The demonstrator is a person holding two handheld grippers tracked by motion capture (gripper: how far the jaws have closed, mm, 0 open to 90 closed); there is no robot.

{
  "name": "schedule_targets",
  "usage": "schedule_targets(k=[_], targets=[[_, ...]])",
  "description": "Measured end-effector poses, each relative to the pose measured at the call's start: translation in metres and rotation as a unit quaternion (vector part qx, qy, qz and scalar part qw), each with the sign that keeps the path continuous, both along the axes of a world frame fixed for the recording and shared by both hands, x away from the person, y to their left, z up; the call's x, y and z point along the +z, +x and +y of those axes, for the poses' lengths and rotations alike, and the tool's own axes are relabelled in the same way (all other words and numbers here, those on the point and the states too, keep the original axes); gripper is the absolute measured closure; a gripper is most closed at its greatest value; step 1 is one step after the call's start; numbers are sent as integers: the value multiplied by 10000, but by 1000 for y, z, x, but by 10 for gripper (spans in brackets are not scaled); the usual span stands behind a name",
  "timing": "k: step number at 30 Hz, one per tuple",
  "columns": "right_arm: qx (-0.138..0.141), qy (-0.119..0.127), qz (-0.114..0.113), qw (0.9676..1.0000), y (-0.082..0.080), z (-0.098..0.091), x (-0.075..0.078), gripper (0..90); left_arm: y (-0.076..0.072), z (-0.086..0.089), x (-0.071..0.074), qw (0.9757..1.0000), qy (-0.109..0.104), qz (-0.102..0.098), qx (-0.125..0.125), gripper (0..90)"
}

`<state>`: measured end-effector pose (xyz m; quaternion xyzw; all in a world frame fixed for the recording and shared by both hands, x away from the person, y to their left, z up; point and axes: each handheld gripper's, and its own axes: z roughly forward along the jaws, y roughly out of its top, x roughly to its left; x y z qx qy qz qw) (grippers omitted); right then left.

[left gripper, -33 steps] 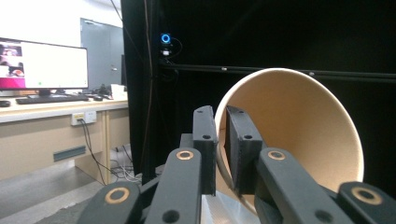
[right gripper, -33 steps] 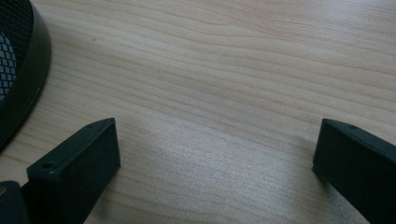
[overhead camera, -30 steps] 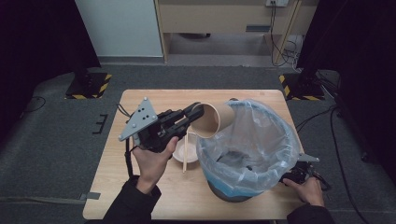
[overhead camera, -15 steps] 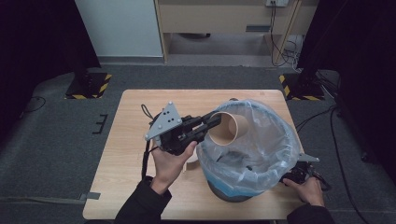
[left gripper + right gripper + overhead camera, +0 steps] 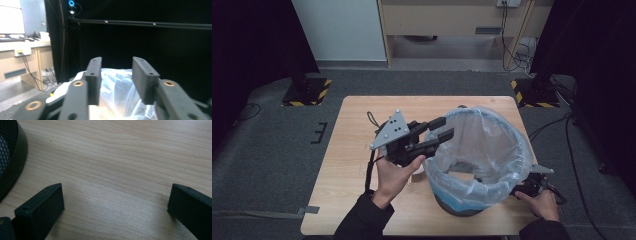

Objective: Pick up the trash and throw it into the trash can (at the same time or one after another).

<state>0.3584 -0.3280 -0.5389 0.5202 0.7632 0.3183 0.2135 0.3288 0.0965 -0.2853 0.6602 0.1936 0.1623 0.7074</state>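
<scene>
Your left gripper point(image 5: 443, 129) hangs parted and empty over the lined mesh bin's point(image 5: 477, 165) rim; your right gripper point(image 5: 532, 186), wide apart, holds nothing beside its base.

No text, label, brand, number or sign is legible in any view.

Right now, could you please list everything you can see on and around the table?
Waste bin: one, dark mesh, table's right half.
Bin liner: one, clear bluish plastic, lining the bin, folded over its rim.
Table: one, light wood, centre.
Hazard-striped bases: two, black and yellow, on the floor beyond the table.
Left gripper: one, black, jaws open at the bin's left rim.
Right gripper: one, black, jaws open, on the table right of the bin.
</scene>
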Motion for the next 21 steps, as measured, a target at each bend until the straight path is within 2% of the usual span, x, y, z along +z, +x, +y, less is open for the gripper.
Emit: schedule_targets(k=[2,3,7,9,10,12,15,16,17,18,19,20,21], targets=[[0,0,0,10000,0,0,0,7,0,4,1,10000,-24,-19,43,535],[0,0,-1,10000,0,0,0,7,0,19,2,9997,-79,-59,216,502],[-1,0,0,10000,0,0,0,7,3,46,-1,9984,-89,-46,548,453],[0,-1,0,10000,0,0,0,7,6,62,-7,9972,-68,33,744,434],[0,-1,0,10000,0,0,0,7,6,62,-7,9972,-68,33,744,426],[0,-2,-1,10000,0,0,0,7,10,81,-20,9951,39,165,973,412],[1,-1,-1,10000,0,0,0,7,13,99,-36,9922,142,346,1191,403],[1,-1,-1,10000,0,0,0,7,13,99,-36,9922,142,346,1191,400],[1,-2,-1,10000,0,0,0,7,16,107,-47,9894,258,461,1349,399],[1,-2,-1,10000,0,0,0,7,16,107,-47,9894,258,461,1349,396],[2,-3,0,10000,0,0,0,7,21,112,-53,9871,377,568,1448,390],[-1,0,-2,10000,0,0,0,7,24,114,-57,9859,395,600,1511,388],[4,-3,0,10000,0,0,0,7,24,114,-57,9859,395,600,1511,384]])
